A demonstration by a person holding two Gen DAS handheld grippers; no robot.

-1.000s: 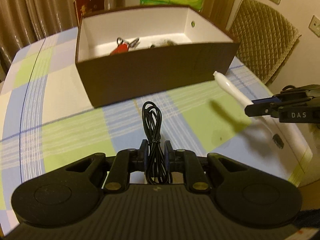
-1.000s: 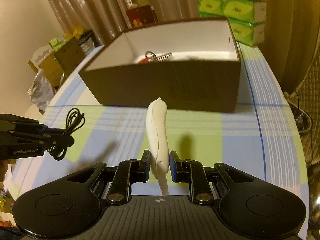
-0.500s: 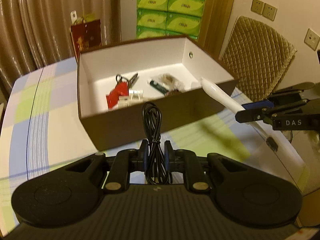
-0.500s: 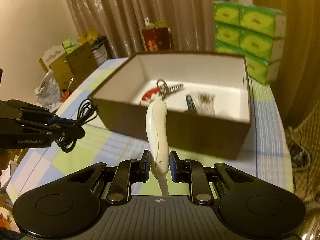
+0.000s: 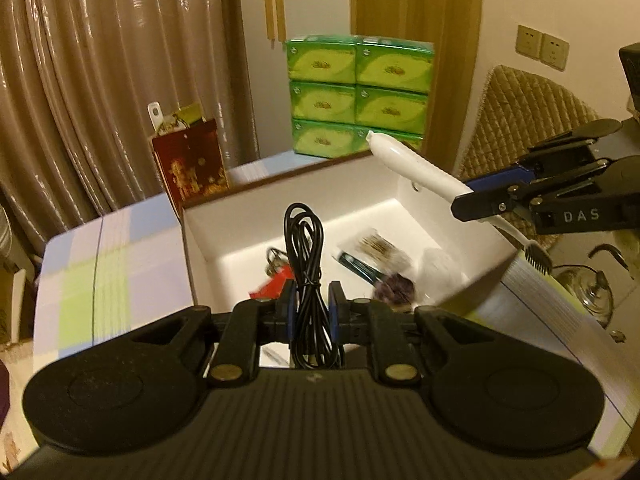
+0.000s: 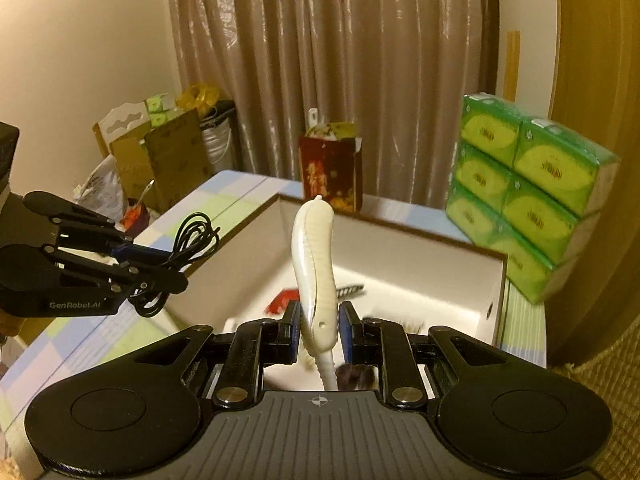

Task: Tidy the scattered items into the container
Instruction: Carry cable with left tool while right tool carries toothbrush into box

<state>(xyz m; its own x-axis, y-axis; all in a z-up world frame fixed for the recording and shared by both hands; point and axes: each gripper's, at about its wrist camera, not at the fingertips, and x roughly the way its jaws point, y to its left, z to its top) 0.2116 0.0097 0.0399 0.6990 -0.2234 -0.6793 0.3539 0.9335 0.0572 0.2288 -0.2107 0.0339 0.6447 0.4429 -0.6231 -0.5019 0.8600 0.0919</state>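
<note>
- The left gripper (image 5: 311,308) has its jaws pinched narrow on a bundled black cable (image 5: 306,264); the bundle passes straight between the two blue-faced pads, its looped end rising above them and its lower end hanging down behind them.
- Seen from the right wrist camera, the left gripper (image 6: 176,276) holds that cable (image 6: 188,248) out at the box's left wall, loops spilling past both sides of the fingertips.
- The right gripper (image 6: 319,326) has its jaws closed on the thick white handle of a toothbrush (image 6: 316,264); the handle stands nearly upright between the pads, its rounded end pointing up and away, its thin neck running down below the jaws.
- In the left wrist view, the right gripper (image 5: 472,200) reaches in from the right, and the toothbrush (image 5: 412,164) slants across the box's far right corner, its dark bristle head (image 5: 538,258) hanging lower at the right, outside the box's rim.
- The brown box (image 5: 192,256), white inside, sits on a checked worktop (image 5: 100,264); both grippers hang above it.
- Inside lie a red item with a key ring (image 5: 276,280), a dark green slim object (image 5: 360,268), a small clear packet (image 5: 378,246) and a dark purple blurred thing (image 5: 394,290).
- Green tissue packs (image 5: 360,96) are stacked behind the box, with a red gift bag (image 5: 192,164) to their left.
</note>
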